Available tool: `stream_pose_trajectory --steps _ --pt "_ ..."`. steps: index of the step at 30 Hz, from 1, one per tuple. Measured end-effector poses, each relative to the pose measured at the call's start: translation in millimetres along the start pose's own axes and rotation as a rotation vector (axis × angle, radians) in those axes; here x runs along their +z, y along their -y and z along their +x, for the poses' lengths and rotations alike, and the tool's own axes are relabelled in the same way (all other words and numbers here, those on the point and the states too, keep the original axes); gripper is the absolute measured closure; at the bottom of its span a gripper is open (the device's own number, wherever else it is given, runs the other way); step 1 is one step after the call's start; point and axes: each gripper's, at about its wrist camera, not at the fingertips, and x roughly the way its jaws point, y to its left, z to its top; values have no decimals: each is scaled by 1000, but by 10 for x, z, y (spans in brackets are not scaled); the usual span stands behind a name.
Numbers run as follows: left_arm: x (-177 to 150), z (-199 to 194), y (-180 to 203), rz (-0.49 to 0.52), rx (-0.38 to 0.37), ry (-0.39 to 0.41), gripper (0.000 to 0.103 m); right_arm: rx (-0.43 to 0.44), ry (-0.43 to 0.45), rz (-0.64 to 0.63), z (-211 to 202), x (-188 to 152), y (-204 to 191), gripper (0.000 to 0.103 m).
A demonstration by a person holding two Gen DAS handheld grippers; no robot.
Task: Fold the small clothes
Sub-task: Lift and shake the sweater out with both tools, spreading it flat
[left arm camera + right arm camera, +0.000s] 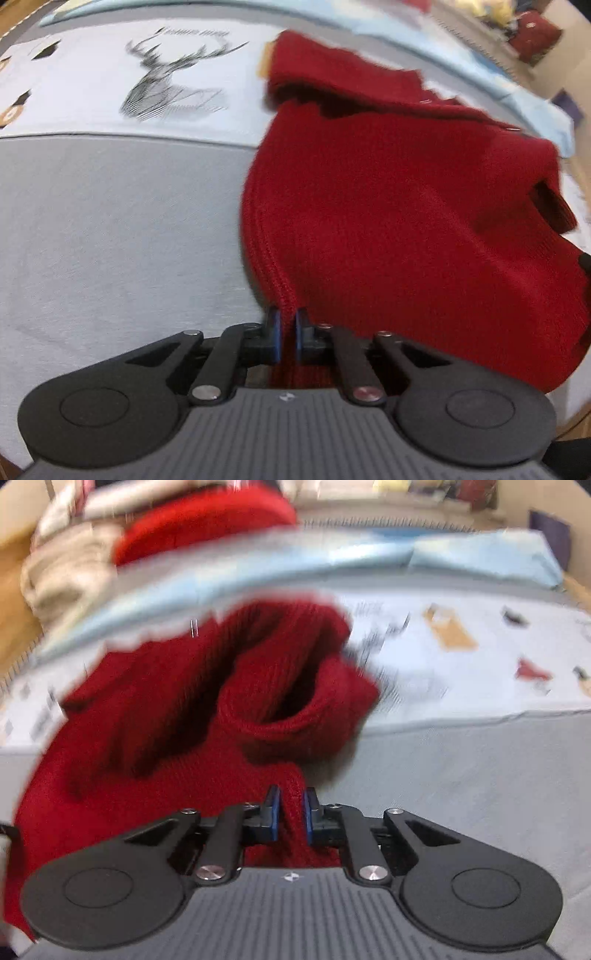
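Centrally on the grey bedsheet (110, 229): small dark-red ribbed knit sweater (406, 229), thick and soft, rumpled rather than flat. Ribbed hem band bunched into vertical cords near the left camera; body spreading away from it toward the far right, long axis roughly from near edge to far edge of the bed. From the right wrist view, rolled tubular opening of the knit (291, 709) gaping upward, dark hollow inside, folds heaped to its left. Beyond the sweater, pale printed cloth with a line-drawn stag head (173, 81), smooth and flat; light-blue fabric (480, 557) bunched along the far side; beige and red textiles piled in the far left corner of the right view, blurred. Left gripper (287, 338): black linkage, blue pads nearly together, pinching the ribbed hem edge between them. Right gripper (291, 818): same build, blue pads drawn in against a thicker fold of red knit, clamped on it.
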Motion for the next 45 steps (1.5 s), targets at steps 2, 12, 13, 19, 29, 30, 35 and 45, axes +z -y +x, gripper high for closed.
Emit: stream_pose_trajectory --steps 2,12,13,19,29,30,35,45 --pt "-51 -123 93 31 -53 17 96 -15 75 20 -349 26 111 92" --pt "-329 -487 22 224 212 -21 103 -92 -38 -65 -1191 -366 538 103" --pt "-351 -484 -12 251 290 -30 103 -90 -24 -90 -1165 -356 511 101" --pt "-356 -670 -179 53 2 -49 87 -61 -96 19 -703 -263 556 50" --pt "-717 -317 124 164 -2 -220 57 -147 -399 -16 110 -653 476 50" --pt "-733 -335 169 188 -2 -214 55 -152 -390 -36 93 -674 438 50" --pt "-808 -487 294 284 15 -183 89 -128 -357 -91 63 -617 336 93" --pt "-776 -1588 -244 279 -46 39 97 28 14 144 -1161 -249 736 98"
